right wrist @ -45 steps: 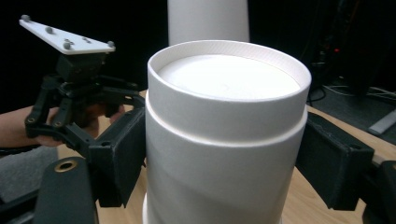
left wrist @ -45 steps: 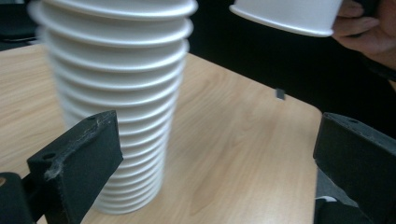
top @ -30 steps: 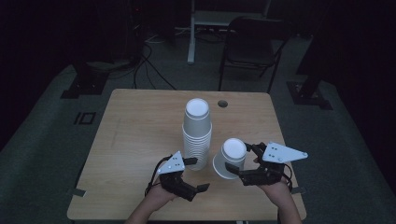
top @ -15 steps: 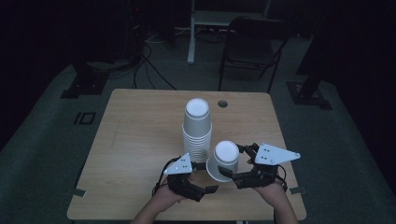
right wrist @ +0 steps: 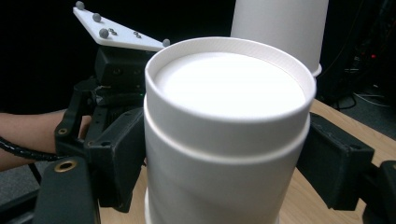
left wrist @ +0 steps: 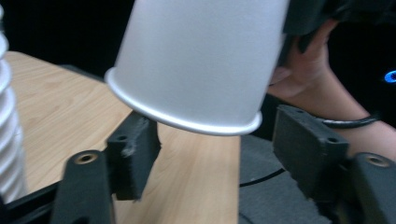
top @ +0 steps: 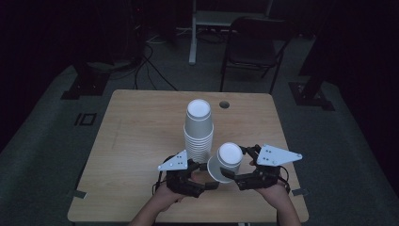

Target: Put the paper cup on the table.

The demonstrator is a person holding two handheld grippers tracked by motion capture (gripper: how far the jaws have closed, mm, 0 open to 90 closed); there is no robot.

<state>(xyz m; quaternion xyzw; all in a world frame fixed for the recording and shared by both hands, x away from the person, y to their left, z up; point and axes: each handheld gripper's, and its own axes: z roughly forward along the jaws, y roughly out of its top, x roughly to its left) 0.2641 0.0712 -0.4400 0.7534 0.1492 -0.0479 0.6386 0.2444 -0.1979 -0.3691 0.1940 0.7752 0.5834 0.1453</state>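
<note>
A white paper cup (top: 225,161), upside down and tilted, is clamped between the fingers of the right gripper (top: 235,175), lifted off the table (top: 131,136) near its front edge. The left gripper (top: 200,178) sits just beside it, fingers (left wrist: 133,158) spread apart, the cup's open rim just above and between them, its long axis leaning up and away. The left hand looks nearer that rim. A tall cup stack (top: 198,129) stands just beyond both grippers.
</note>
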